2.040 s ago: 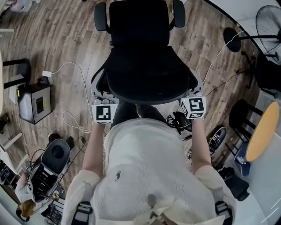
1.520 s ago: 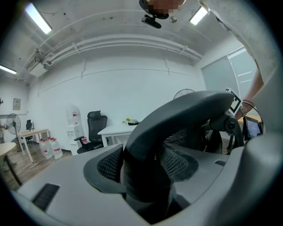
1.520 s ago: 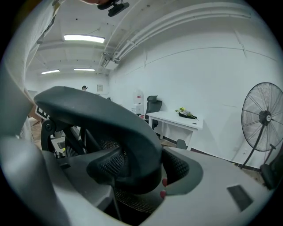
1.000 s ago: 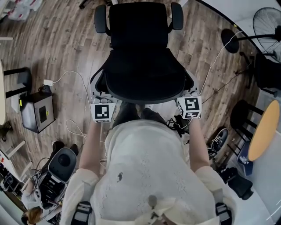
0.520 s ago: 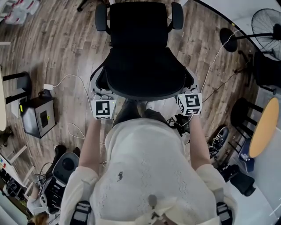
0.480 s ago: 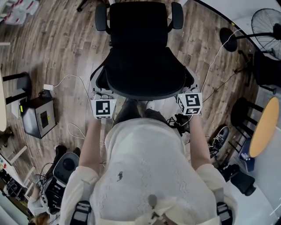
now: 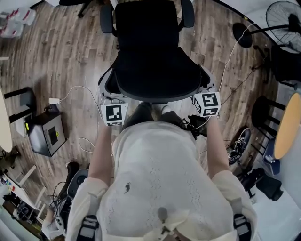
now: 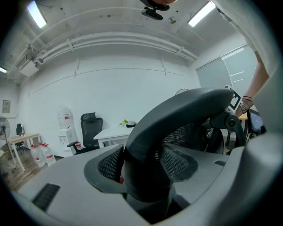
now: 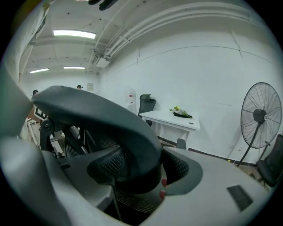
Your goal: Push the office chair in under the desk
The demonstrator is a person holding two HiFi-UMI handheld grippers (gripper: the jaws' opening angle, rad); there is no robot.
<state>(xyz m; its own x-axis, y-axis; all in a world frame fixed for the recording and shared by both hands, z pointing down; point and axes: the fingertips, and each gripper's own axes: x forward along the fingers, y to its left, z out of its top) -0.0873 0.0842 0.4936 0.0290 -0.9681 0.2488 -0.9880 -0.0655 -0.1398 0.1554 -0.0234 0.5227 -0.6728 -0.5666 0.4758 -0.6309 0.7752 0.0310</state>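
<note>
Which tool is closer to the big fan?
Right. The right tool, shut on the office chair's back, is on the fan's side; the left tool holds the opposite edge, farther away.

The office chair (image 7: 155, 56) stands ahead, between left hand-held gripper (image 7: 111, 100) and right hand-held gripper (image 7: 205, 92).

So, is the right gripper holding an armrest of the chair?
No, the right gripper is shut on the office chair at its backrest rim, far from the armrest.
</note>
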